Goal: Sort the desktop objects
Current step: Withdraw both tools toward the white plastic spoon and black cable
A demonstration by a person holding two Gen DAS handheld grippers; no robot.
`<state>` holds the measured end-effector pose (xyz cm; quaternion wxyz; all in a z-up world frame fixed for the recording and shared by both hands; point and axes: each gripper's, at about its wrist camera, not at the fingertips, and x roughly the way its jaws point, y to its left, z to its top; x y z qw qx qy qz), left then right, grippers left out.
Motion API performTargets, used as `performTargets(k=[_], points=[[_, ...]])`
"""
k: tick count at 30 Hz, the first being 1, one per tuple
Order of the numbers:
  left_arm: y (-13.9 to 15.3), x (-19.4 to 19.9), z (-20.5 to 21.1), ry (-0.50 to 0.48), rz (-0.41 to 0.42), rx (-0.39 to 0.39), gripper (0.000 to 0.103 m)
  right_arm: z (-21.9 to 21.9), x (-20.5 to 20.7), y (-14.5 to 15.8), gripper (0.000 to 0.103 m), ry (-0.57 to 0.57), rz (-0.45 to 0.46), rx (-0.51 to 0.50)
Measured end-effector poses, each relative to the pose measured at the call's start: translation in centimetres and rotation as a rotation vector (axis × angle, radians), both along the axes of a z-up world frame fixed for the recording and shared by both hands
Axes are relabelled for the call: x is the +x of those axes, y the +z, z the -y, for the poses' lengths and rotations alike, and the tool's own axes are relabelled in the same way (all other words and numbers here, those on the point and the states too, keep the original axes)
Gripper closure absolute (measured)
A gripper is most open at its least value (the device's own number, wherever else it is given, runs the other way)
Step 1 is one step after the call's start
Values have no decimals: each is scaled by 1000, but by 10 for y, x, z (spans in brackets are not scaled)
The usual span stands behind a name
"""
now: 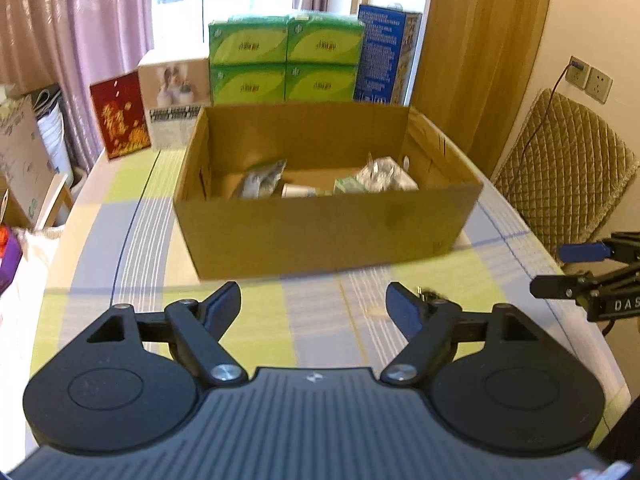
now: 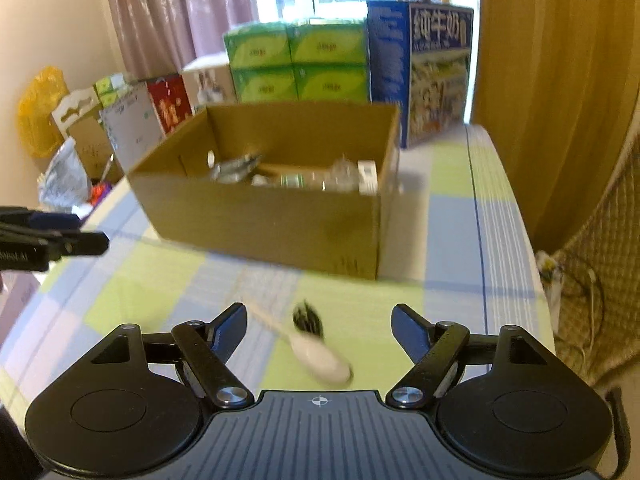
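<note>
An open cardboard box (image 1: pixel 320 236) (image 2: pixel 264 224) stands mid-table and holds several small packets and bottles. My left gripper (image 1: pixel 314 296) is open above the checked tablecloth, a little short of the box, with nothing between its fingers. My right gripper (image 2: pixel 318 316) is open too, low over the table. Between its fingers lie a white spoon-like item (image 2: pixel 320 354) with a thin pale handle and a small dark object (image 2: pixel 306 318), both blurred. The right gripper's tips (image 1: pixel 560 272) show at the right edge of the left wrist view, and the left gripper's tips (image 2: pixel 76 240) at the left edge of the right wrist view.
Green tissue packs (image 1: pixel 286 60) (image 2: pixel 296 62), a blue carton (image 1: pixel 384 56) (image 2: pixel 420 72), a white box (image 1: pixel 174 100) and a red box (image 1: pixel 120 114) line the table's far end. A quilted chair (image 1: pixel 568 172) stands on the right. Boxes and bags (image 2: pixel 80 132) crowd the floor on the left.
</note>
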<state>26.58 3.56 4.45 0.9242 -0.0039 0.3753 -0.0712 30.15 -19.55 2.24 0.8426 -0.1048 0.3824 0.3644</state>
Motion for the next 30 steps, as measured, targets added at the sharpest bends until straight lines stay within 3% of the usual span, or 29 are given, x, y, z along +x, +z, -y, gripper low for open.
performTargets(k=[12,18,26,30], points=[[-44,-21,20,-29,-15,78,17,17,-22,-44,26,82,46,-18],[-76,-6,21,-32,-49,42,17,5,-4,-74,28,151,47,-50],[-101,20,27,-45,-44,38,17,-23,14,-99,46,301,102,-125],[-103,30,30,-58,-29,22,17,-34,20,-112,48,353,100,-158]])
